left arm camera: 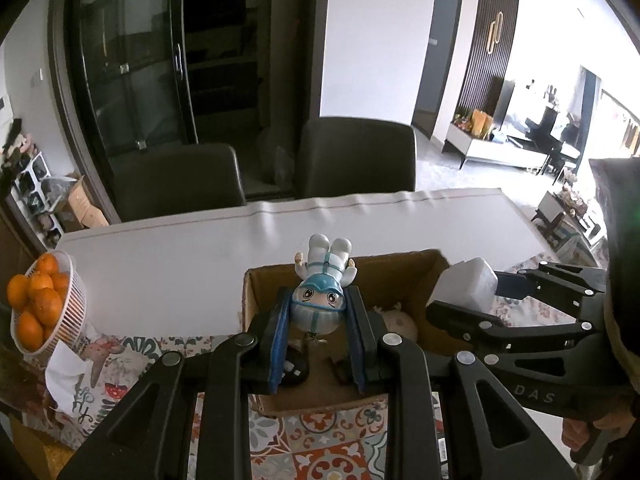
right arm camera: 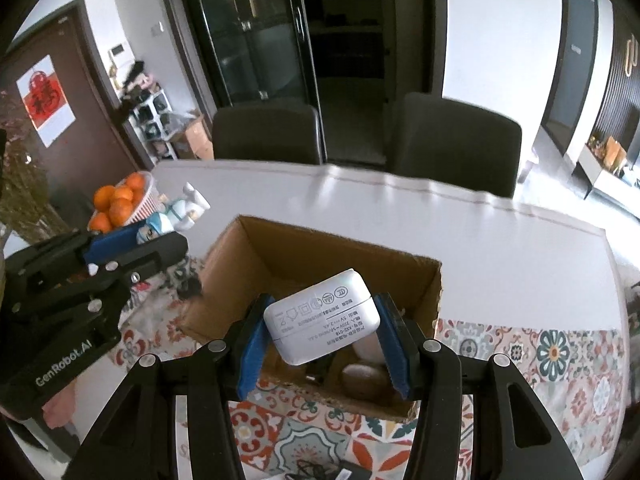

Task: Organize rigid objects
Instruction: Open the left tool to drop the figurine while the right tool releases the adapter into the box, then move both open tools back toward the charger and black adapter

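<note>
My left gripper (left arm camera: 318, 316) is shut on a small white and blue toy figure (left arm camera: 322, 284), held upside down by its head above the open cardboard box (left arm camera: 416, 264). In the right wrist view that figure (right arm camera: 176, 212) hangs left of the box (right arm camera: 272, 252). My right gripper (right arm camera: 322, 322) is shut on a white power adapter (right arm camera: 320, 316), tilted, over the box's near part. The adapter (left arm camera: 464, 286) shows at the box's right rim in the left wrist view. Several small objects lie on the box floor, partly hidden.
A white basket of oranges (left arm camera: 40, 300) stands at the table's left, with a tissue pack (left arm camera: 66, 376) below it. The patterned tablecloth (right arm camera: 540, 360) covers the near table; the far part is white (left arm camera: 200, 248). Two dark chairs (right arm camera: 268, 132) stand behind. A black cable (right arm camera: 320, 470) lies near the front edge.
</note>
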The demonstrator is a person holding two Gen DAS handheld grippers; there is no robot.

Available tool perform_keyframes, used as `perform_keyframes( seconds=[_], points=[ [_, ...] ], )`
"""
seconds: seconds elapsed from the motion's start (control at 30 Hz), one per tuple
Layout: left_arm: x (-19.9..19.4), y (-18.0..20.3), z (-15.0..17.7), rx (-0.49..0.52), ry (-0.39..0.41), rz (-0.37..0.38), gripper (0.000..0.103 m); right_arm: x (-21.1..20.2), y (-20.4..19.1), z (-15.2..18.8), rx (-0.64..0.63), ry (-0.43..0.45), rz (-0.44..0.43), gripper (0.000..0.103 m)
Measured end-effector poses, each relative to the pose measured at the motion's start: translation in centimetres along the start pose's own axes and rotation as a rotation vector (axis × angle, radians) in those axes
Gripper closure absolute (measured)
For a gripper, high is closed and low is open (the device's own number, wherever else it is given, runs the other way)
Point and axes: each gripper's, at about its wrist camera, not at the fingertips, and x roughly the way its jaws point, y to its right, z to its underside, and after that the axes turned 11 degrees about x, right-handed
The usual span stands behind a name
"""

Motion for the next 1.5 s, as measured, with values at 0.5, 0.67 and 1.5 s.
perform_keyframes(
  seconds=[0.5, 0.67, 1.5],
  points=[
    [6.5, 0.7, 2.8, 0.010, -0.170, 0.034, 0.076, 6.9, 2.3, 2.2, 0.001, -0.179, 0.058, 0.052],
    [7.2, 1.0, 3.4, 0.024, -0.208, 0.031, 0.076, 7.6, 2.5, 2.8, -0.011, -0.197, 0.070, 0.052],
    [-0.9, 3.0, 5.2, 0.081, -0.081, -0.139, 0.021, 0.2, 2.1, 6.0, 0.080, -0.002, 0.142, 0.036]
  ],
)
